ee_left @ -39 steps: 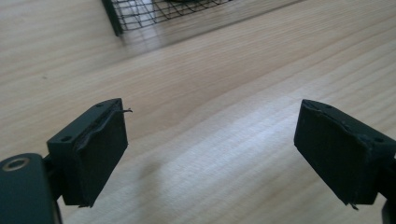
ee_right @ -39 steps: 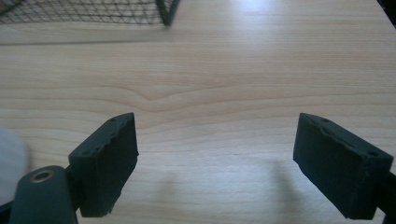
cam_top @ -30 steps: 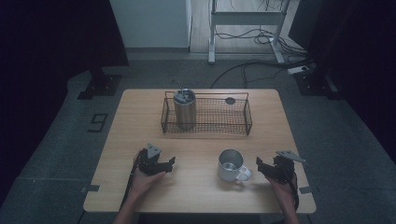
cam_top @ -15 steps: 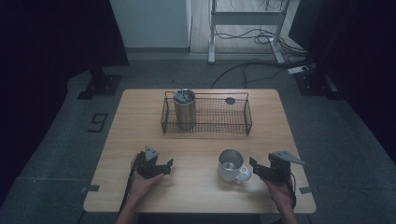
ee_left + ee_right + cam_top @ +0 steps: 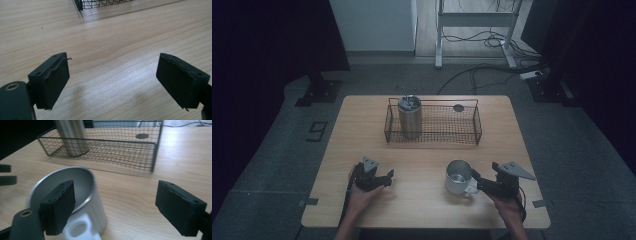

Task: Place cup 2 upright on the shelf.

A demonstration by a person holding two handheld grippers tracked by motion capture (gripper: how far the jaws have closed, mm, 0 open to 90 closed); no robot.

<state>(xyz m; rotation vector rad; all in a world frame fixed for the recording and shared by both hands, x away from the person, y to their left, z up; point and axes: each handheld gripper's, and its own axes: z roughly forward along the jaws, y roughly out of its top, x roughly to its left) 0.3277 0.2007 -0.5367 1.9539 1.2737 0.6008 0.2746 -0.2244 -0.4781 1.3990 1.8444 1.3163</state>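
Note:
A steel mug point(image 5: 458, 176) with a white handle point(image 5: 80, 230) stands on the wooden table point(image 5: 422, 210) at the front right. My right gripper point(image 5: 477, 186) points left at it, fingertips at the handle. In the right gripper view the gripper point(image 5: 117, 192) is open: the handle sits low between the jaws, close beside the left pad, and the right pad stands well clear of it. The mug's mouth point(image 5: 82, 182) lies behind the left pad. My left gripper point(image 5: 387, 176) rests at the front left, open point(image 5: 112, 65) over bare wood.
A black wire basket point(image 5: 432, 102) stands at the back of the table point(image 5: 155, 152). An upright steel tumbler point(image 5: 410, 117) fills its left end point(image 5: 72, 137), and a small dark disc point(image 5: 458, 107) lies on its floor point(image 5: 142, 136).
My right gripper has moved left from the table's right edge up to the mug's handle. The left gripper and the mug have stayed in place.

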